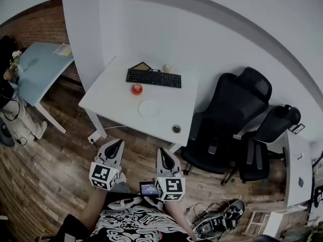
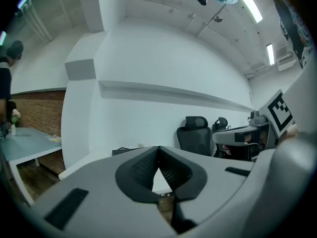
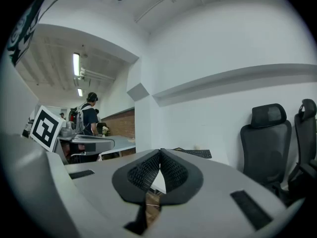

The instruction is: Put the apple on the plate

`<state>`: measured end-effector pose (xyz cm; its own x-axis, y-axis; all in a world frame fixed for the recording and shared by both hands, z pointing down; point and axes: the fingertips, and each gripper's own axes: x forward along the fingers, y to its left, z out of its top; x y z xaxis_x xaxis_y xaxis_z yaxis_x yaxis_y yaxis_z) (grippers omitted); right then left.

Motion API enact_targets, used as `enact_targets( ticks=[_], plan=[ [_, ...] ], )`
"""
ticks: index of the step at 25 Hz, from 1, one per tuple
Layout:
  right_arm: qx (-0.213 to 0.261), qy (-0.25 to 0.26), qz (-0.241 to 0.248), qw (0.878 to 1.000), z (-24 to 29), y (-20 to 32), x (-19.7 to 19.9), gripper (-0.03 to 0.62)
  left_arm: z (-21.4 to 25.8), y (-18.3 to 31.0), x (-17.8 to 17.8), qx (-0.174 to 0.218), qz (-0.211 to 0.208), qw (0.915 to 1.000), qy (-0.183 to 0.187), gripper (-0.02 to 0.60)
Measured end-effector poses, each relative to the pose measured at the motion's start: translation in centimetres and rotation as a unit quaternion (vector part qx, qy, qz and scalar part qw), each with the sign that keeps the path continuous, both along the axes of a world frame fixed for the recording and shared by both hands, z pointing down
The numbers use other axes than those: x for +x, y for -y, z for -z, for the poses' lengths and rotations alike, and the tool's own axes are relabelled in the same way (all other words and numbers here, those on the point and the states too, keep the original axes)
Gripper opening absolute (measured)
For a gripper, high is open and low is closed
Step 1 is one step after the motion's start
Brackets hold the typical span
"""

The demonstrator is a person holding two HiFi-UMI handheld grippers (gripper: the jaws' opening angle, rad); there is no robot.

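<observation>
A red apple (image 1: pixel 137 88) sits on the white desk (image 1: pixel 113 97), just in front of a black keyboard (image 1: pixel 153 77). A white plate (image 1: pixel 149 108) lies on the desk a little nearer and to the right of the apple. Both grippers are held well short of the desk, over the wooden floor. My left gripper (image 1: pixel 117 145) is shut with nothing in it, its tips meeting in the left gripper view (image 2: pixel 158 148). My right gripper (image 1: pixel 164 153) is likewise shut and empty, its tips touching in the right gripper view (image 3: pixel 160 151). Apple and plate are hidden in both gripper views.
Two black office chairs (image 1: pixel 227 120) stand right of the desk. A small cup (image 1: pixel 167 68) is behind the keyboard, and a round dark object (image 1: pixel 175 128) lies near the desk's front right corner. A pale blue table (image 1: pixel 38 69) stands at left, with a person beside it.
</observation>
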<state>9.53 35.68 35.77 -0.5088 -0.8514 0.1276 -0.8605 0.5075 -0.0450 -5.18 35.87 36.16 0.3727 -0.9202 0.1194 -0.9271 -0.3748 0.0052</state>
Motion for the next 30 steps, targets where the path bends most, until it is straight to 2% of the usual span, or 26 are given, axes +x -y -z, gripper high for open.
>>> enact_targets(
  ticks=[5,10,17,23,30],
  plan=[
    [0.001,0.004,0.005,1.0,-0.3,-0.3,0.5,0.028,0.1,-0.5,0.8,-0.001,-0.016,0.9997,-0.021,0.014],
    [-0.005,0.006,-0.002,1.0,-0.6,-0.6,1.2,0.028,-0.5,-0.9,1.9,-0.004,-0.027,0.9996,0.009,0.014],
    [-0.004,0.012,-0.019,1.0,-0.7,0.3,2.2,0.028,-0.5,0.4,2.2,-0.004,-0.032,0.9995,0.001,0.014],
    [-0.015,0.005,-0.019,1.0,-1.6,2.6,1.4,0.028,-1.6,2.9,0.9,-0.014,-0.023,0.9996,-0.002,0.014],
    [-0.024,-0.01,-0.024,0.999,-2.8,7.8,0.1,0.028,-2.6,9.2,-1.2,-0.016,-0.013,0.9996,-0.018,0.014]
  ],
)
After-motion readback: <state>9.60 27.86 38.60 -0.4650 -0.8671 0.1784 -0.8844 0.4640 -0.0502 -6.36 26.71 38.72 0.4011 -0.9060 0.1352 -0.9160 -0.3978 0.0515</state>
